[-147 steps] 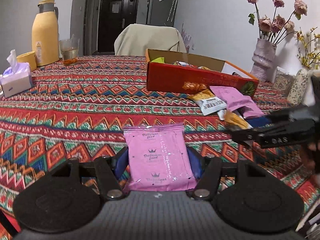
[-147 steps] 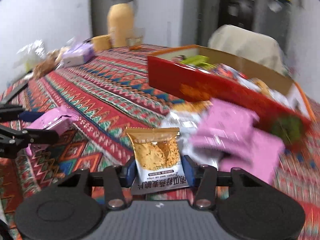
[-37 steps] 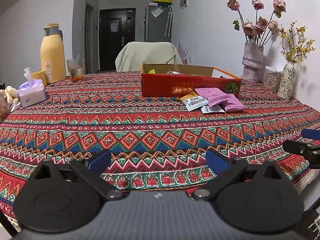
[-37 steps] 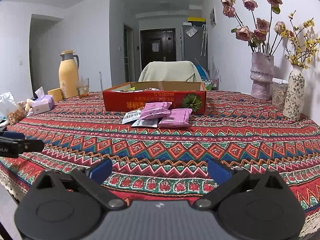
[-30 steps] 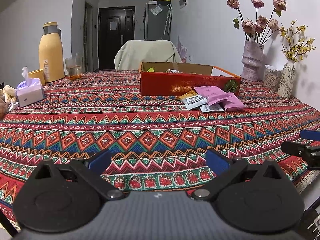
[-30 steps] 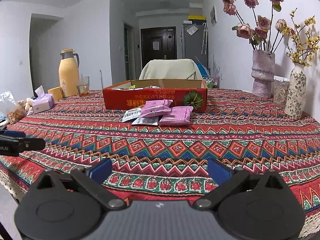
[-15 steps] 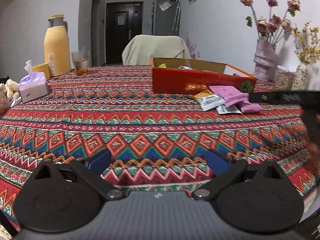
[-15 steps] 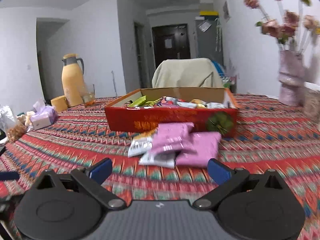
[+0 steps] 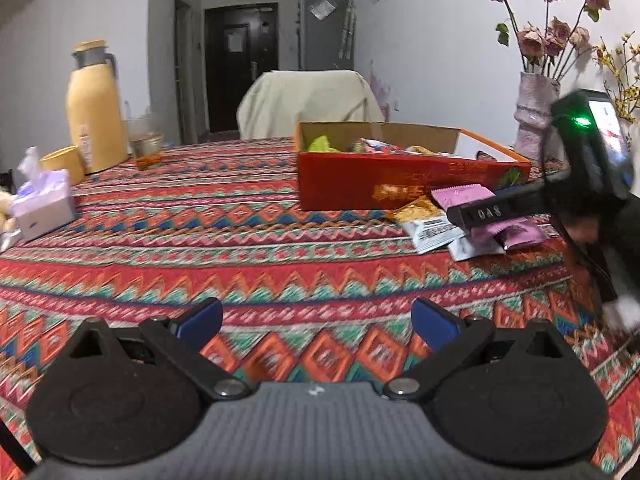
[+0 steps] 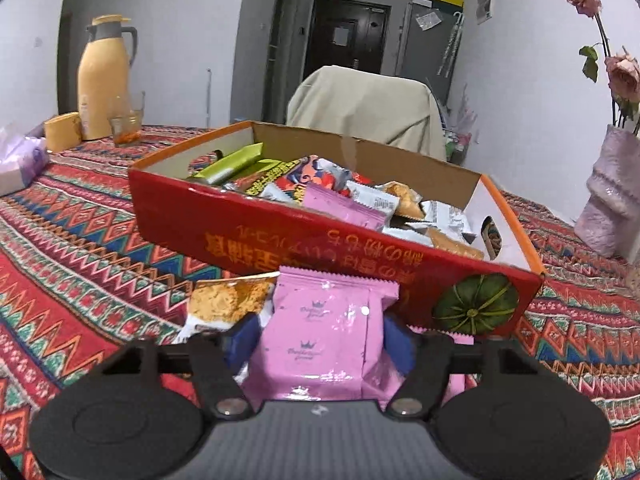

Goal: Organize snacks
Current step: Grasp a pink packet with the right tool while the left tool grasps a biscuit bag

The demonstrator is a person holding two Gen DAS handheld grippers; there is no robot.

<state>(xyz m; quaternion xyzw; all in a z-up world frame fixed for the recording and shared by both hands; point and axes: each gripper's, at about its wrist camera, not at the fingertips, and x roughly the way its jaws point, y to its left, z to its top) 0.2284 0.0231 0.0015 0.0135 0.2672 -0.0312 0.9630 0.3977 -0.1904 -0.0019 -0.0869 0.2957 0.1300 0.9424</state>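
Close to the right wrist lens, the right hand-held gripper (image 10: 322,340) is clamped on a glossy pink foil snack packet (image 10: 326,332), whose lower edge is hidden behind the tool's grey body. Just left of it lies a gold-and-white biscuit packet (image 10: 224,306), partly covered by the blue finger pad; more pink wrapping under the fingers is hard to make out. Beyond stands the open red cardboard box (image 10: 320,236), packed with mixed wrappers, on the zigzag-patterned red cloth of the bench (image 10: 72,248).

From the left wrist view, the left hand-held gripper (image 9: 316,322) hangs with its blue-tipped fingers wide apart, holding nothing, well short of the snack pile. That view alone shows the right tool from the side as a black bar across the pink packets beside the box (image 9: 400,178), its jaw hidden; motion blur softens the cloth. A yellow thermos jug (image 9: 94,108) stands far left.
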